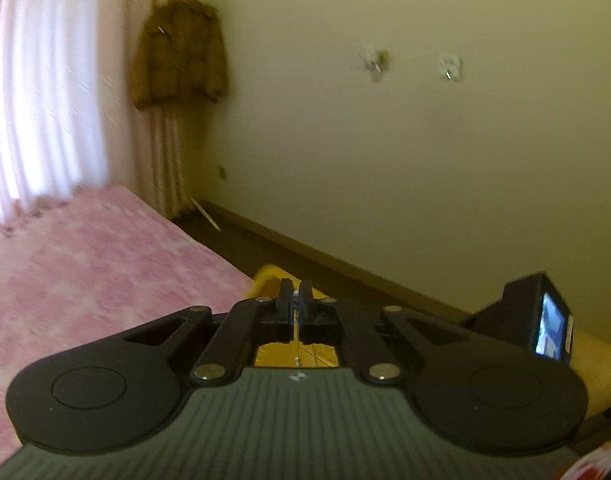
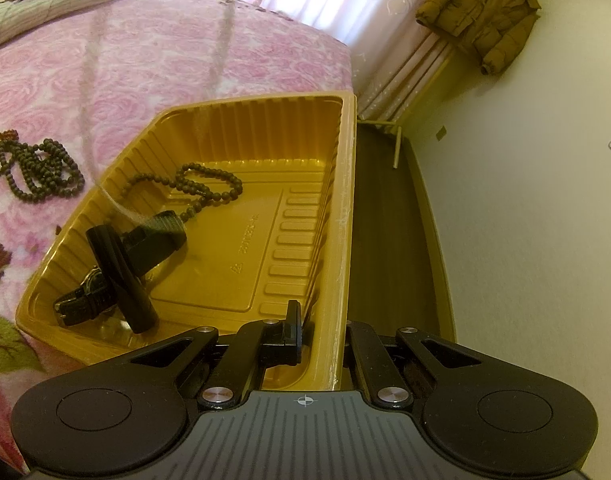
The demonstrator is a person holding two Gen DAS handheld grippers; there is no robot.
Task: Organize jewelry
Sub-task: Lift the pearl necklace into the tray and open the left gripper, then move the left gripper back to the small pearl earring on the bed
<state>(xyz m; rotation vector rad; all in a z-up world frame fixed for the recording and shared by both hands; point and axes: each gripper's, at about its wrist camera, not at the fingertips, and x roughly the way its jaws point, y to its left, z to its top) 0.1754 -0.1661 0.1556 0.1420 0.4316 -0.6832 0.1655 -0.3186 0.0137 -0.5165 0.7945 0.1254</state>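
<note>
Right gripper (image 2: pixel 319 330) sits nearest, its jaws clamped on the right wall of the yellow tray (image 2: pixel 345 184), one finger inside and one outside. Ahead and left of those jaws, inside the tray, lie a bead necklace (image 2: pixel 201 188) and a black watch (image 2: pixel 85 300). More beads (image 2: pixel 37 172) rest on the pink blanket (image 2: pixel 145 48) beyond. Left gripper (image 1: pixel 296 300) is closed on a thin chain (image 1: pixel 296 332).
</note>
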